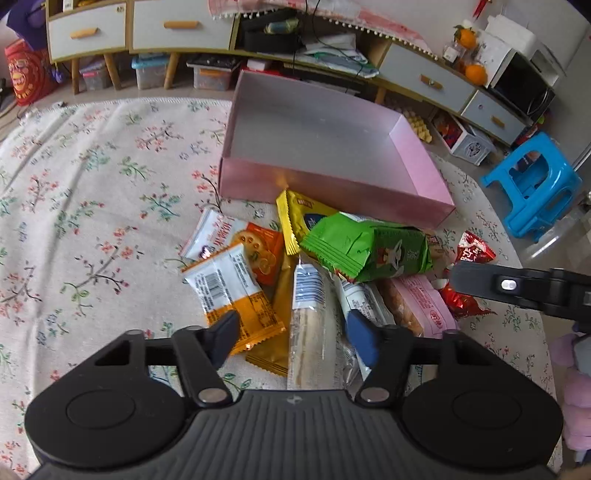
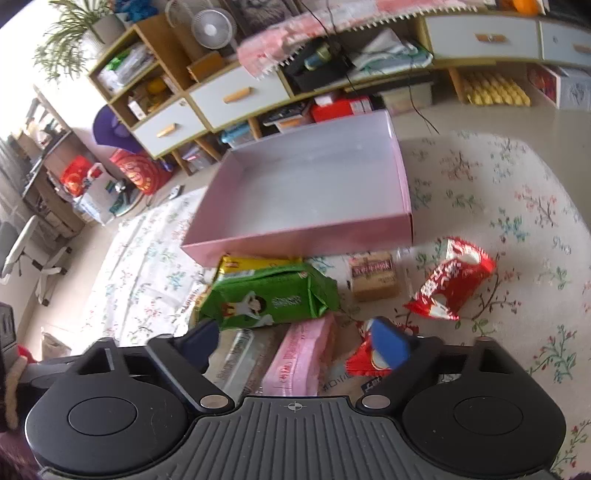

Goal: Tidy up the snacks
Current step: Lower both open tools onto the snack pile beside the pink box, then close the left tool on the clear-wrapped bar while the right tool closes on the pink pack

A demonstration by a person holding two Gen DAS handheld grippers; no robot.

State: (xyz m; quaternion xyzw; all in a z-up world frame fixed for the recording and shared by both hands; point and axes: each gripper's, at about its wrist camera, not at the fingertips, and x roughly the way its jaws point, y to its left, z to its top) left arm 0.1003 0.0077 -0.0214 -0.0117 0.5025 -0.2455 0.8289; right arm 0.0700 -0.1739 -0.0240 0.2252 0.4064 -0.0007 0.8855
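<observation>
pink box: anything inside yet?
Nothing visible inside the pink box: bare grey floor in both views. Its near wall hides a strip of the floor. The snacks, including the green packet, lie outside, in front.

The snack pile lies on the tablecloth just before the open box, one packet's corner touching its near wall. Behind the box a drawer cabinet stands; right of it, a stool.
</observation>
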